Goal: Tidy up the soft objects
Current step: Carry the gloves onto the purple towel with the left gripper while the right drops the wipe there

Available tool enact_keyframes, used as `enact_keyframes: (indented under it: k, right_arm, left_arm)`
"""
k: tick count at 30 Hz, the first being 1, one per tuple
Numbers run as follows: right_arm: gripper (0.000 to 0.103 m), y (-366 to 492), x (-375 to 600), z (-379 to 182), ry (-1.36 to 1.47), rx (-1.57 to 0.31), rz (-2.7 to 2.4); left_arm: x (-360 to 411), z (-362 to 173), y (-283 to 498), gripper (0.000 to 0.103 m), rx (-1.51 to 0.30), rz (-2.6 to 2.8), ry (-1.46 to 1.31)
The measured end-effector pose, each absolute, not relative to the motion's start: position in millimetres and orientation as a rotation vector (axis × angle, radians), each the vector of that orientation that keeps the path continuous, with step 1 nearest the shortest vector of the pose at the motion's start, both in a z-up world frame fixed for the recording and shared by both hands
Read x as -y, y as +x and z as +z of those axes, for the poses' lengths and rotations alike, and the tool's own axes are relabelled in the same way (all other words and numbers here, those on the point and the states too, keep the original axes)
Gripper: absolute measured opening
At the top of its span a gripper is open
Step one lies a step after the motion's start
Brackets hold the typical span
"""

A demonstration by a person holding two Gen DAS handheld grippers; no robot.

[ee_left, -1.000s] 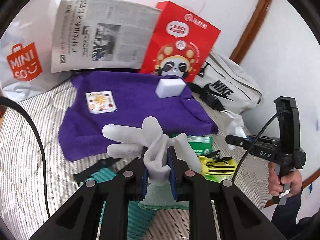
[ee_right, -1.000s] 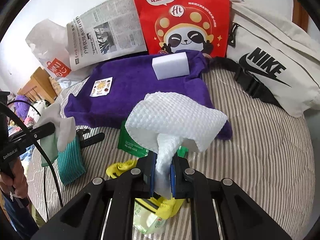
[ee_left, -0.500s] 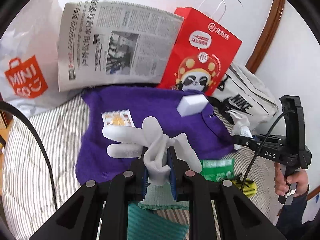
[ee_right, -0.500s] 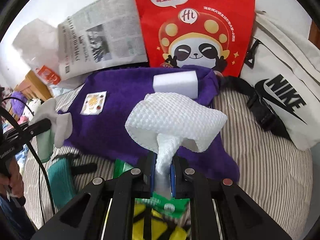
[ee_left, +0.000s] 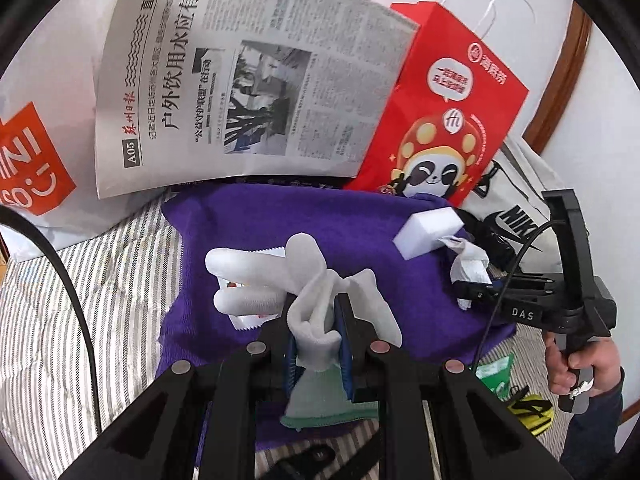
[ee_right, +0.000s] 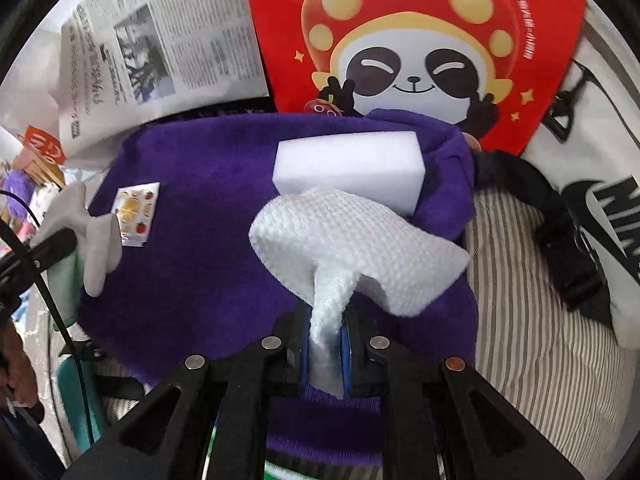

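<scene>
The white knitted work glove with a pale green cuff (ee_left: pixel 320 308) is bunching up between the blue pads of my left gripper (ee_left: pixel 318 344), which is clamping on its palm while its fingers are sticking out ahead and to the left over the purple fleece towel (ee_left: pixel 248 224) spread on the striped bed cover (ee_left: pixel 80 300). My right gripper (ee_right: pixel 326 344) is pinching the lower fold of a white waffle-textured cloth (ee_right: pixel 352 240), and the rest of that cloth is flopping forward above the same towel, just in front of the white rectangular foam sponge (ee_right: pixel 348 164) lying on the towel's far end. A small fruit-printed sachet (ee_right: pixel 136 212) is lying flat on the towel to the left. A folded newspaper (ee_left: pixel 248 76), a red panda-printed paper bag (ee_right: pixel 420 44) and a white canvas sports bag (ee_right: pixel 600 168) are standing behind.
</scene>
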State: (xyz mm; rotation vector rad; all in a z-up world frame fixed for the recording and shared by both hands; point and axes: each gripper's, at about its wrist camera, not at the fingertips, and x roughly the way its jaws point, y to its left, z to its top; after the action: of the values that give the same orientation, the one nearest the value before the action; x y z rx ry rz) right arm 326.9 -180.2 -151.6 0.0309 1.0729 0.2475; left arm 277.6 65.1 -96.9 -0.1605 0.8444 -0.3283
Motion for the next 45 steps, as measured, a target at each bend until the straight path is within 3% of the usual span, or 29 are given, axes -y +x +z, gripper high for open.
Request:
enact_keyframes:
  k: [9,19,22,24,26,27,28,41,45]
  right_arm:
    - [0.013,331.5,186.4,-166.0,0.082,-1.086,0.245]
    - [0.017,328.6,191.2,-166.1,0.089,-1.073,0.26]
    - [0.032,327.0,187.4,-165.8,0.094,-1.069,0.289]
    - [0.058,324.8,185.0,-164.9,0.092,-1.065,0.313]
    - [0.073,321.3,181.5,-161.7,0.055,-1.042,0.3]
    - [0.074,320.4,180.3,-160.1,0.041,-1.035,0.29]
    - [0.074,319.7,179.5,-157.9,0.023,-1.031,0.28]
    - [0.075,279.3,186.5,-125.2,0.019,-1.013,0.26]
    - [0.075,256.5,188.9,-114.2,0.043,-0.994,0.25]
  left_arm:
    - [-59.5,-134.0,291.4,0.017,-0.903,-0.291,-0.147]
    - [-57.0,-139.5,291.4,0.021,-0.913,-0.283,-0.108]
    - [-51.9,-140.4,291.4,0.023,-0.917,-0.285,-0.079]
    - [-50.5,-140.3,290.6,0.025,-0.921,-0.283,-0.06]
    - [-48.4,-139.9,289.3,0.031,-0.925,-0.276,-0.037]
    - [-47.7,-139.9,288.6,0.045,-0.928,-0.267,-0.025]
    - [-47.3,-140.6,288.2,0.051,-0.937,-0.259,-0.015]
    - [-52.4,-131.6,277.2,0.06,-0.968,-0.281,-0.021]
    - [-54.2,-125.3,266.6,0.067,-0.97,-0.269,-0.058]
